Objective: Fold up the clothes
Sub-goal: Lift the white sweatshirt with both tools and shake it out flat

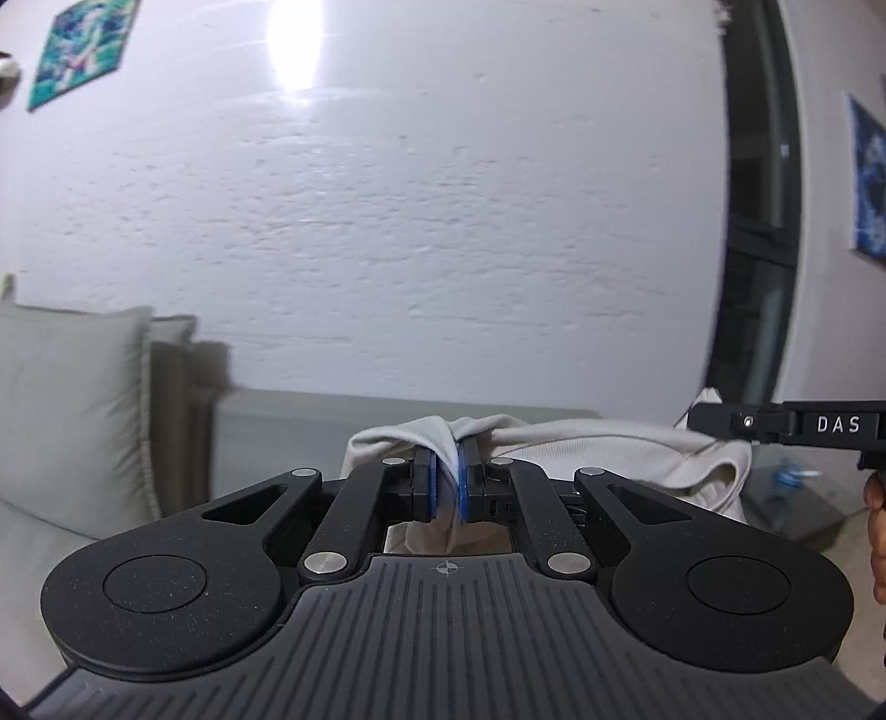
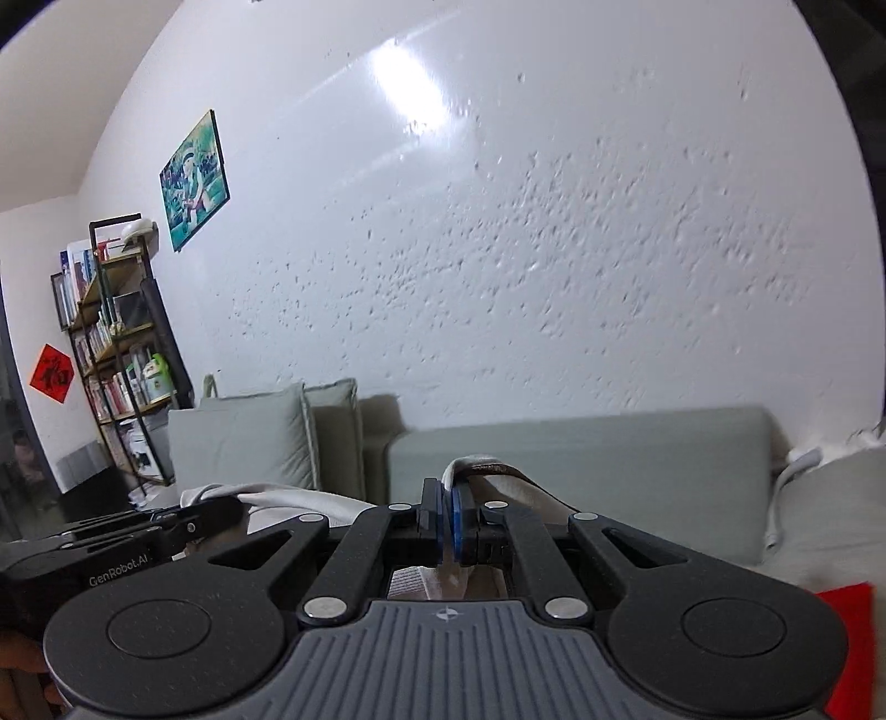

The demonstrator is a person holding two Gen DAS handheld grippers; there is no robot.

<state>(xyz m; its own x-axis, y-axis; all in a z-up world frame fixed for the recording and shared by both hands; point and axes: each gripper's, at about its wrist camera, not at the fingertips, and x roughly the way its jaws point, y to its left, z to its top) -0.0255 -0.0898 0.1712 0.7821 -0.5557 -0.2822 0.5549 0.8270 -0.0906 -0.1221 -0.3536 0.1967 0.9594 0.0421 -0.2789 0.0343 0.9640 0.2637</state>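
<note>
**Cream garment pinched at both ends**

The left gripper point(image 1: 447, 483) clamps a fold of the cream garment point(image 1: 598, 446) at lower centre — cloth stretches right toward the right gripper point(image 2: 447, 518), likewise closed on it, before the grey sofa point(image 2: 581, 454).

Left tool point(image 1: 447, 481): black linkages, silver rivets, blue pads, ribbed grey base.

Dim room; glare patch on wall point(image 1: 293, 44); fisheye-bent edges, slight blur.
</note>
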